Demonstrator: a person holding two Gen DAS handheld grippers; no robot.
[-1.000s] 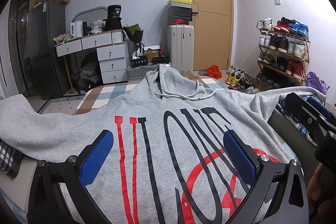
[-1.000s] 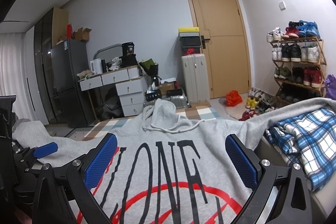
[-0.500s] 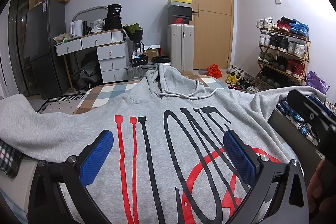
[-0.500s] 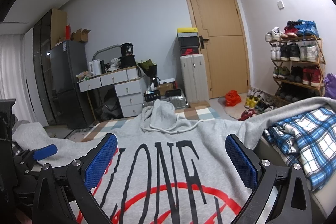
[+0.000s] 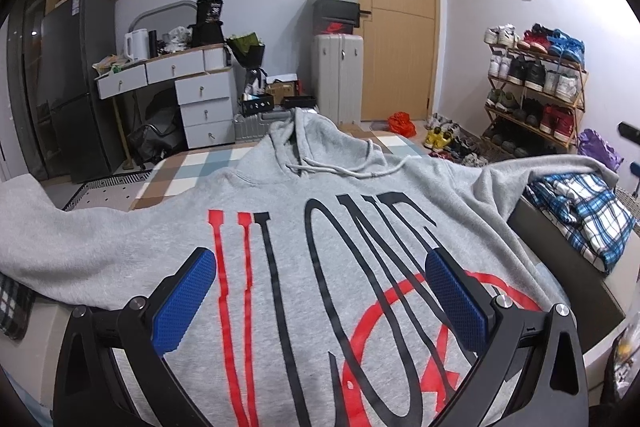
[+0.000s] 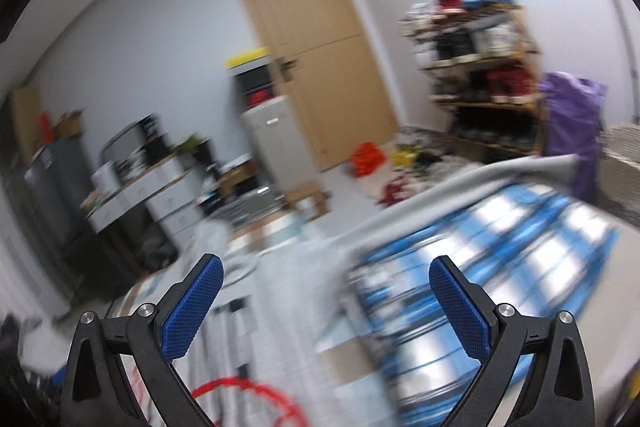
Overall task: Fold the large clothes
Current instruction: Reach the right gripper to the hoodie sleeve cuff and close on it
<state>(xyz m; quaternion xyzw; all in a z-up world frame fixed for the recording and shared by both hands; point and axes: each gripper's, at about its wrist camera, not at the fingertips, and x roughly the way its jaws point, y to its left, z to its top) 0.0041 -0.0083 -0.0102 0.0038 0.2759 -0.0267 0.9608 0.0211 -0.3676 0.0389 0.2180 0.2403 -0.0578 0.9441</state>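
A grey hoodie (image 5: 320, 235) with red and black lettering lies face up on the bed, hood far, both sleeves spread out sideways. My left gripper (image 5: 320, 287) is open and empty, hovering over the chest print. My right gripper (image 6: 326, 303) is open and empty; its view is motion-blurred and looks over the hoodie's right sleeve (image 6: 460, 187) and the right side of the hoodie (image 6: 280, 307).
A blue plaid garment (image 5: 580, 211) lies folded at the bed's right edge, also blurred in the right wrist view (image 6: 480, 259). Beyond the bed stand a white desk with drawers (image 5: 192, 95), a suitcase (image 5: 338, 75), a wooden door (image 5: 396, 27) and a shoe rack (image 5: 536, 87).
The right gripper has swung quickly to the right, from facing the hoodie's chest to facing the right sleeve and plaid garment. The left gripper has stayed put.
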